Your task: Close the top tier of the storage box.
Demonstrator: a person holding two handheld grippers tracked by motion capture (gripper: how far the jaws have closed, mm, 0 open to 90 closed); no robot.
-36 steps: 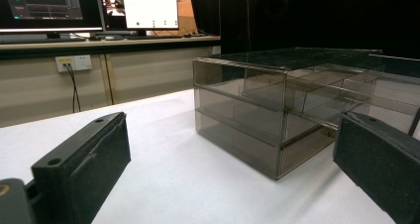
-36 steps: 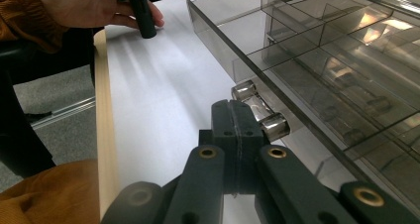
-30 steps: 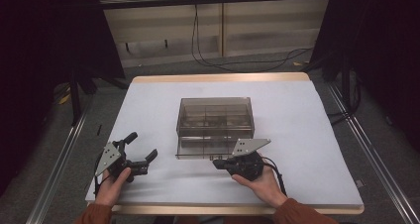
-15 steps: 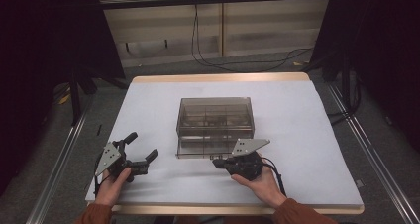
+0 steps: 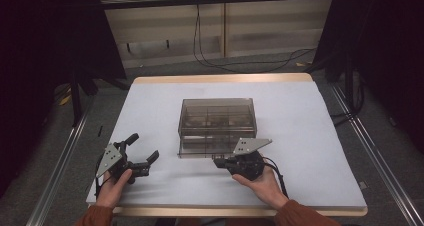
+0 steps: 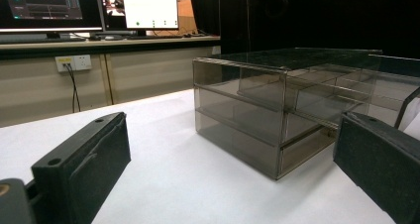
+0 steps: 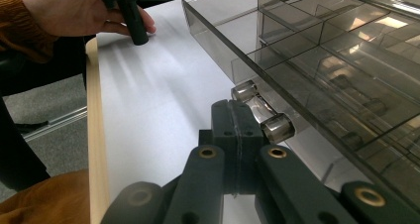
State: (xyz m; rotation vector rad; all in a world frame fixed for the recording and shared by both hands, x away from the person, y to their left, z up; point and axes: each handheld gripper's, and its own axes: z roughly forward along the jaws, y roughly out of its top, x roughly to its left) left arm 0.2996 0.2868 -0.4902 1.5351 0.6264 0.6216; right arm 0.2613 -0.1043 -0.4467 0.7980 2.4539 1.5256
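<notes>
— Smoky clear plastic drawer box is sitting at the middle of the white table, isn't it? Where is its bottom drawer?

— Bottom drawer is sticking out slightly from the box's near side. Its clear knob handle is lying just past the right tongs, touching or nearly touching their tips; I cannot tell which.

— How are those tongs standing?

— Their black jaws are pressing flat together, nothing between them. The left tongs are resting well to the left of the box, near the table's front edge, jaws spreading wide and holding nothing.
</notes>
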